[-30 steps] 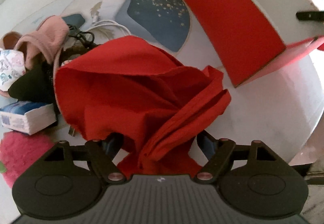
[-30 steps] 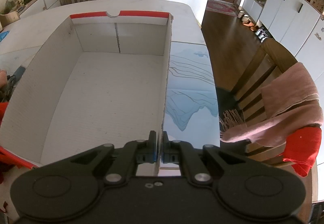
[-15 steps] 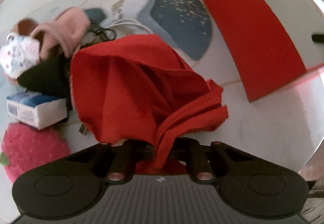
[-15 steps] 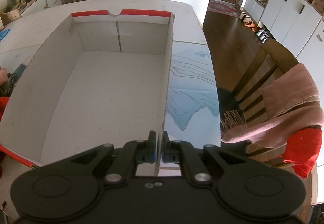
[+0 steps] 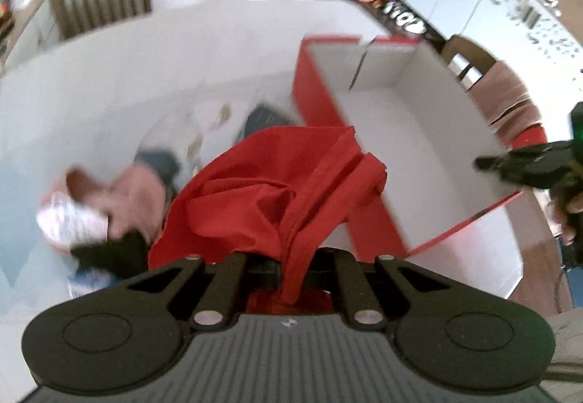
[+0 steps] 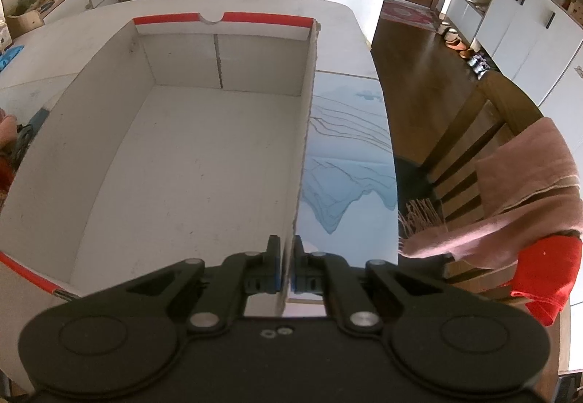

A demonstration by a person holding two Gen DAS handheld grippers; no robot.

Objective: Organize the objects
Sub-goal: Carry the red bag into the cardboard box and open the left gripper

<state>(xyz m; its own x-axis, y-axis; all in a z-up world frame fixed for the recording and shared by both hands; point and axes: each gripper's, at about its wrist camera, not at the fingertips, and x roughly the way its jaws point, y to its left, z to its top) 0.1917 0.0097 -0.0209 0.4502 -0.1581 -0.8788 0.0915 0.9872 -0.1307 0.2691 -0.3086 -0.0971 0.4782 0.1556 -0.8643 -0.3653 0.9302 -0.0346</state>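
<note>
Gripping a bunched fold of the red cloth [image 5: 262, 191], the left tool [image 5: 291, 270] has both fingers pressed together on the fabric. Most of the cloth hangs ahead of the tool, above the surface [image 5: 109, 82]; whether its lower edge touches the clutter underneath is not clear, since the frame is blurred.

Right tool [image 6: 287, 270] is clamped on the right wall of the box [image 6: 204, 162], one finger inside and one outside, near the box's close corner. Looks like it is steadying the box.

Key relation: the box sits ahead and to the right of the left tool. Its open top faces up and its long axis runs away from both tools. The box's red left wall [image 5: 328, 133] stands between the cloth and the white interior, so the cloth probably has to go up and over that wall, then down. The cloth's right edge already overlaps the wall in the left wrist view, but depth cannot be told.

Box interior shows nothing in it. Pile of other items [image 5: 94, 206] lies left of the cloth, too blurred to name reliably: something pink, something white patterned, something dark.

Likely step: carry the cloth into the box. Risk: trailing fabric snags the near wall or drags pile items along.
</note>
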